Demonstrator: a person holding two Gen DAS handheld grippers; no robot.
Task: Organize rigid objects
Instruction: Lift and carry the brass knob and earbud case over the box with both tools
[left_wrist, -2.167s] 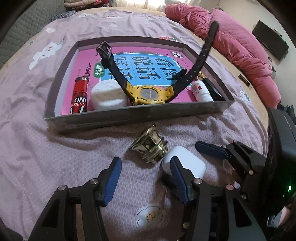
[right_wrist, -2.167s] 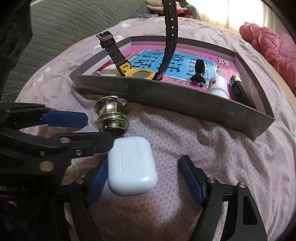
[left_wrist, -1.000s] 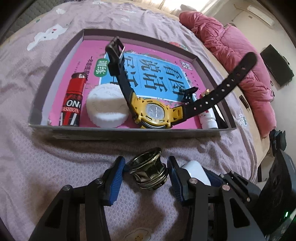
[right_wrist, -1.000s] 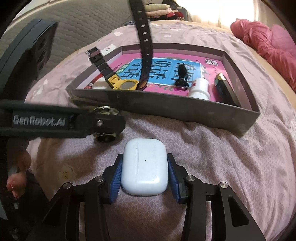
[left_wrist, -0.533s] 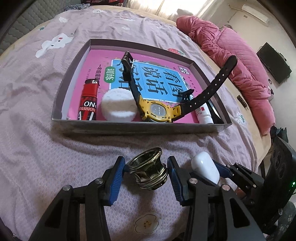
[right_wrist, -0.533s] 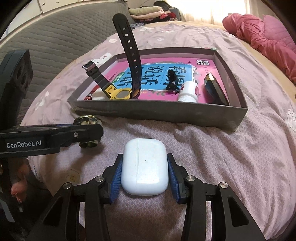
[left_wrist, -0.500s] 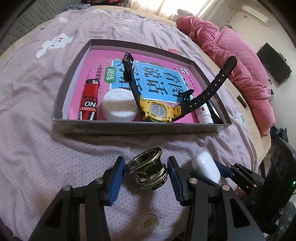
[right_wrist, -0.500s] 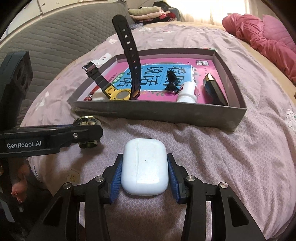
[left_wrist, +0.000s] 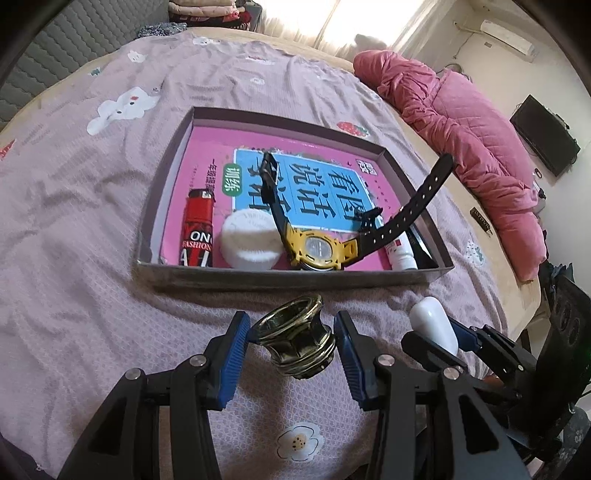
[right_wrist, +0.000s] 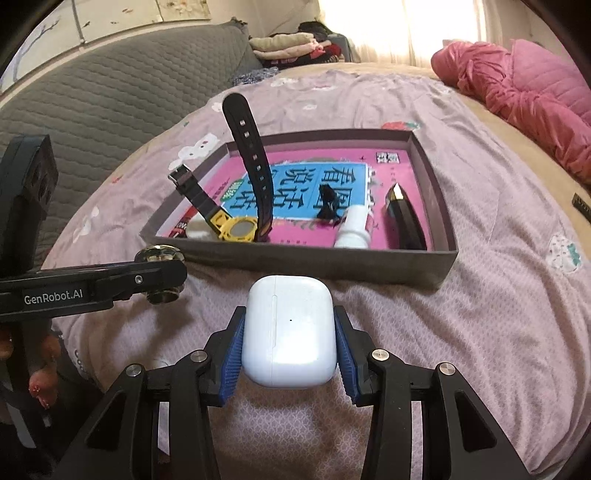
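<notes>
My left gripper (left_wrist: 291, 341) is shut on a brass fitting (left_wrist: 295, 338), held just above the purple bedsheet in front of the grey box (left_wrist: 295, 278). The white earbud case (right_wrist: 290, 330) sits squeezed between the blue pads of my right gripper (right_wrist: 290, 343), also lifted off the sheet. In the left wrist view the earbud case (left_wrist: 432, 326) shows at the right, held by the right gripper (left_wrist: 443, 339). From the right wrist camera, the left gripper (right_wrist: 162, 275) hides most of the brass fitting (right_wrist: 160, 256).
The box holds a yellow watch (left_wrist: 317, 251) with upright black straps, a red lighter (left_wrist: 197, 230), a white round lid (left_wrist: 251, 243), a small white bottle (right_wrist: 352, 227), a black clip (right_wrist: 327, 205) and a black-gold lighter (right_wrist: 402, 216). A pink quilt (left_wrist: 461, 122) lies at the right.
Both grippers have risen with their objects, so the box looks farther away and more of the bed shows. Two seconds ago both stood open around the fitting and the case.
</notes>
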